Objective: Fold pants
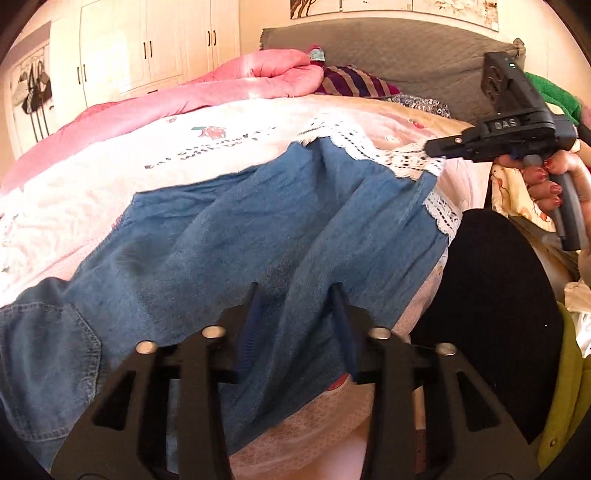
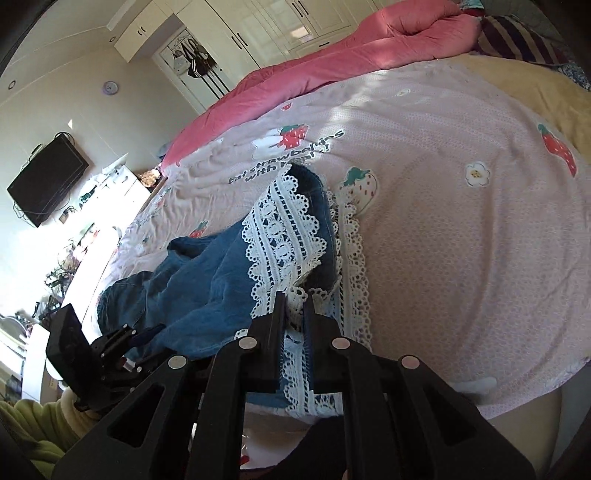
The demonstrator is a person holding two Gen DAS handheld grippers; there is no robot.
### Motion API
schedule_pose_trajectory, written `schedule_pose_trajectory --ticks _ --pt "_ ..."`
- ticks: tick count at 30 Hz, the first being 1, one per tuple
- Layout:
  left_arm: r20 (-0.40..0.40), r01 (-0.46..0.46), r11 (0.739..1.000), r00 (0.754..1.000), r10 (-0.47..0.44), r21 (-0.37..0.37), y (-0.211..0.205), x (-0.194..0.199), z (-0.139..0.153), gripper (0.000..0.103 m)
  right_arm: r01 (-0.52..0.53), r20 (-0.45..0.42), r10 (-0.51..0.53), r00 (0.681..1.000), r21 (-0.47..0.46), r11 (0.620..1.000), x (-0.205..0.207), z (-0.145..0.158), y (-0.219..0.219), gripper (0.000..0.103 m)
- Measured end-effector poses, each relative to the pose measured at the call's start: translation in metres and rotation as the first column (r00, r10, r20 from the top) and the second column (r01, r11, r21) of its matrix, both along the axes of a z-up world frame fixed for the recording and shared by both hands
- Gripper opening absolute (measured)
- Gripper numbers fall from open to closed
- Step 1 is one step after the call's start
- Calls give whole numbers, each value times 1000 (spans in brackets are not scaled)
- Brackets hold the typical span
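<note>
Blue denim pants (image 1: pixel 258 221) with white lace hems (image 1: pixel 417 162) lie crumpled across the pink strawberry bedsheet (image 1: pixel 110 192). My left gripper (image 1: pixel 297 291) is open, its fingers straddling a fold of denim near the pants' near edge. In the right wrist view the pants (image 2: pixel 207 280) run away to the left and the lace hem (image 2: pixel 284 229) lies in front. My right gripper (image 2: pixel 295 299) is shut on the lace hem at the leg end. The right gripper also shows in the left wrist view (image 1: pixel 436 146), and the left gripper in the right wrist view (image 2: pixel 144 338).
A pink quilt (image 1: pixel 207 88) is bunched along the bed's far side, with a striped pillow (image 1: pixel 354 83) and a grey headboard (image 1: pixel 388 44). A black round shape (image 1: pixel 495 302) sits by the bed's right edge. White wardrobes (image 2: pixel 280 26) and a wall TV (image 2: pixel 48 181) stand beyond.
</note>
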State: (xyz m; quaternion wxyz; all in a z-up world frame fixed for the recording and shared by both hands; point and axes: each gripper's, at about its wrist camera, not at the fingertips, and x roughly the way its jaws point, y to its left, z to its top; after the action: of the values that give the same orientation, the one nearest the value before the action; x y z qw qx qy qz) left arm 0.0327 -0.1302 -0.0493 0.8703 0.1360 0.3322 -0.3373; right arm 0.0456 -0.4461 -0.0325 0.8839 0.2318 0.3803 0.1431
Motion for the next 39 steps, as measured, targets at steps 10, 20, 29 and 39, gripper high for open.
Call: schedule_pose_trajectory --ticks 10,20,29,39 --pt "-29 54 998 998 -55 -13 6 -17 -6 5 -7 -55 6 998 -25 1000 -27 -26 -1 14" --pt "-23 62 998 998 -62 -5 3 -21 -8 5 -27 -114 13 993 -117 993 -35 -34 3 10" --pt "-66 72 997 995 -72 -3 2 -18 -17 8 -26 -168 -2 986 -166 986 -33 -36 9 20" --pt "-37 76 993 996 -80 -89 9 -24 2 50 -15 8 16 1000 -154 988 -16 15 24 36"
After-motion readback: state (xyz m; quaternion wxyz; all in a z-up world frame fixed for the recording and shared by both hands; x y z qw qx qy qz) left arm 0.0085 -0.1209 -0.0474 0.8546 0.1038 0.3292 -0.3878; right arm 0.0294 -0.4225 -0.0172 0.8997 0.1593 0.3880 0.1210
